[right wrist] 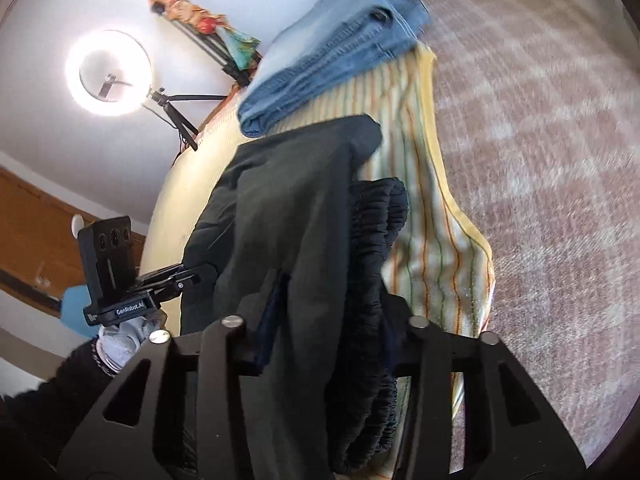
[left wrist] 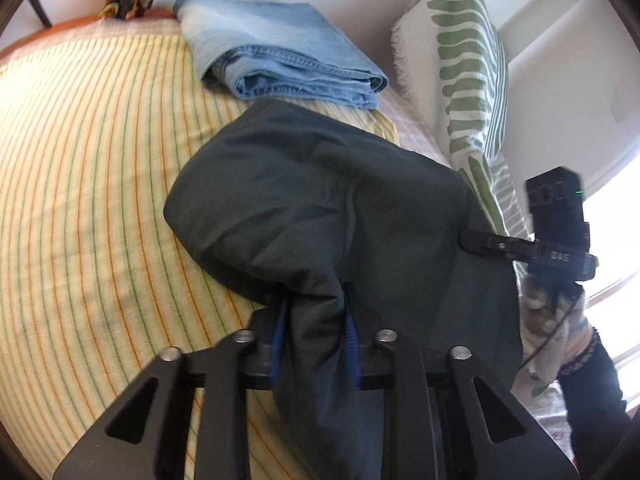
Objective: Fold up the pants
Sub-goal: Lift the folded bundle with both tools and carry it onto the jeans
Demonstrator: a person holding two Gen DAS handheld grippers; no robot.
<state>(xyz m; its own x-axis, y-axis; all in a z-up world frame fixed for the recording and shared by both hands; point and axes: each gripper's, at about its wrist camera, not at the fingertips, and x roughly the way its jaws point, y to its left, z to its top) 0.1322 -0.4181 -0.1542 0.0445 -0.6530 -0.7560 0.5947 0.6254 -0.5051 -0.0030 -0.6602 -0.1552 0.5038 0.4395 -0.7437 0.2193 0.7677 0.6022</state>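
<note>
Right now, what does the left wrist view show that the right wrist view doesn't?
Only the left wrist view: the green-patterned pillow against the wall, and the right gripper seen from outside at the pants' right edge.

Only the right wrist view: the ring light on its tripod, the pants' gathered elastic waistband, and the left gripper seen from outside.

Both: the dark pants clamped in each gripper, the folded blue jeans beyond them, and the yellow striped sheet underneath.

Black hand-held gripper point(left wrist: 314, 332), blue pads point(left wrist: 351, 336), silver screws
</note>
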